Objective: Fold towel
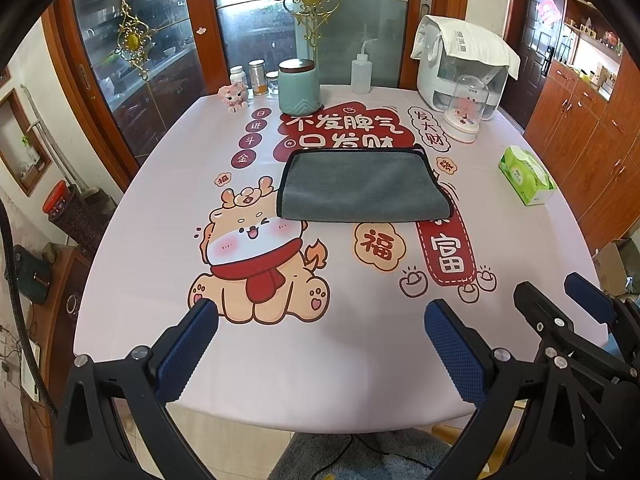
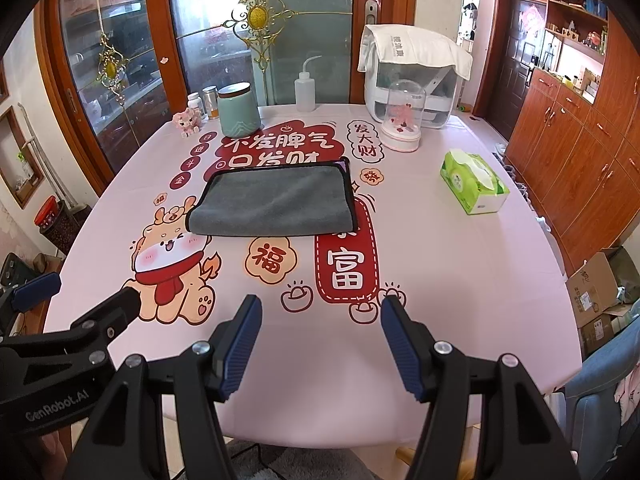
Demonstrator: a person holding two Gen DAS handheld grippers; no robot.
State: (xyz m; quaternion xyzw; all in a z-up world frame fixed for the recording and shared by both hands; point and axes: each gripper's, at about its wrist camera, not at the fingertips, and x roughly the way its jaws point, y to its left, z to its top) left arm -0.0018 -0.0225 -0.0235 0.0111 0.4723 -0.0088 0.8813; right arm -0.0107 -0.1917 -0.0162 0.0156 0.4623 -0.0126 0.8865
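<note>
Grey towel [image 1: 362, 184] lies folded flat mid-tabletop [image 1: 328, 360] (black-trimmed edges on the right). Left gripper [image 1: 320, 344] and right gripper [image 2: 320, 340] hover over the near edge, jaws wide, holding nothing, well apart from towel.

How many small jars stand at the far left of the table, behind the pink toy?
3. A white-lidded jar stands leftmost, a taller jar with orange contents beside it, and a short clear jar next to the green canister, which may hide more.
</note>
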